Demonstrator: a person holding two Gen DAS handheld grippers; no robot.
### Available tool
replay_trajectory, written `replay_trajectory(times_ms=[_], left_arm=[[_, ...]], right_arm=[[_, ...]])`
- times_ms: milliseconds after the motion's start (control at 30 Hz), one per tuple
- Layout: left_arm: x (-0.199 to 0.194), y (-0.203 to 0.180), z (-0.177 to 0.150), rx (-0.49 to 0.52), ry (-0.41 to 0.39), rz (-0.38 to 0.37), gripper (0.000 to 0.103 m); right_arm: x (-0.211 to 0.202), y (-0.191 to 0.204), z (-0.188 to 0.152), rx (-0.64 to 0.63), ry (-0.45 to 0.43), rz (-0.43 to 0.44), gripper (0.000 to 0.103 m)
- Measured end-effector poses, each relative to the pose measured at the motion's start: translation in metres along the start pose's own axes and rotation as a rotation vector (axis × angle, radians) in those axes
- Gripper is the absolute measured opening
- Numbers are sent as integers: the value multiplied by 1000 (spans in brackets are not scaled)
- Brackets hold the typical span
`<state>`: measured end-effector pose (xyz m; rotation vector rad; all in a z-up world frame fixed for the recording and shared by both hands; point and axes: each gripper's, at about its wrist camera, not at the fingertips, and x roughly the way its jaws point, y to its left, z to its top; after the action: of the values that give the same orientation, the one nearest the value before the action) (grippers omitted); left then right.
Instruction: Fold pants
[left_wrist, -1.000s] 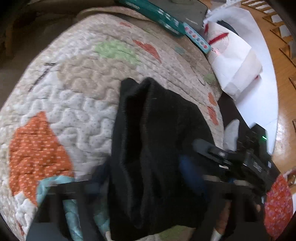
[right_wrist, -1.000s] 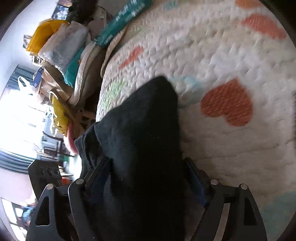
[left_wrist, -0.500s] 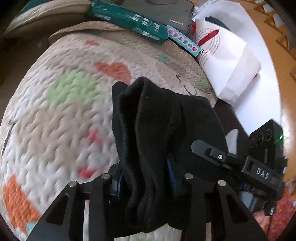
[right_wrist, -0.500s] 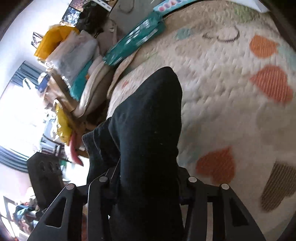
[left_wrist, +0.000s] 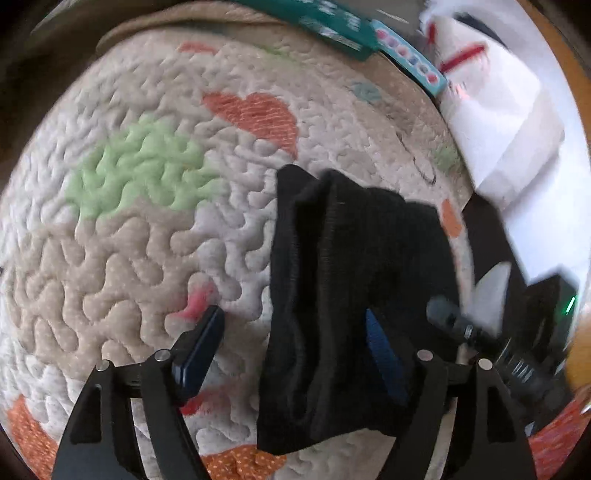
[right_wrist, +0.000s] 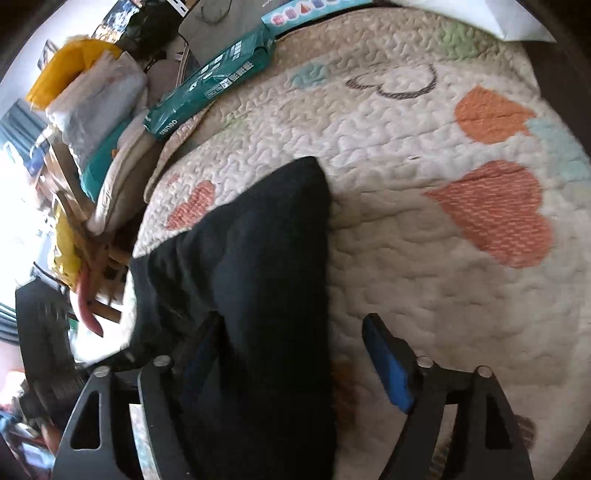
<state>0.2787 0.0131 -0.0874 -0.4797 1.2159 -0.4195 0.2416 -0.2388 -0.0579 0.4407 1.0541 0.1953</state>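
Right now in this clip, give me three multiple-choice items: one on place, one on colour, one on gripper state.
1. Where do the folded black pants lie?
A on the quilted heart-patterned blanket
B on a wooden floor
C in a basket

2. What colour are the finger pads?
A red
B blue
C yellow

3. How do the left gripper and right gripper stand?
A both shut
B one shut
C both open

Answers: 1 A, the blanket surrounds the pants; 2 B, blue facing shows; 3 C, fingers spread wide in both views.

Both wrist views look steeply down, close over the quilt (left_wrist: 155, 236) — sharing the black pants (right_wrist: 258, 258).
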Motion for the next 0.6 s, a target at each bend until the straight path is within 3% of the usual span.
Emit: replay_trajectory(times_ms=[100, 200, 400, 600], left_arm=[[-8, 20, -1, -153, -7, -70, 76], [-18, 30, -5, -226, -27, -59, 76], [-61, 34, -24, -198, -81, 263, 76], [-117, 16, -67, -80, -156, 327, 76]], right_arm=[[-17, -7, -8, 12, -10, -18, 86], [-36, -11, -16, 17, -32, -54, 86], [-78, -9, -38, 1, -56, -118, 86], [-116, 13, -78, -9, -97, -81, 86]])
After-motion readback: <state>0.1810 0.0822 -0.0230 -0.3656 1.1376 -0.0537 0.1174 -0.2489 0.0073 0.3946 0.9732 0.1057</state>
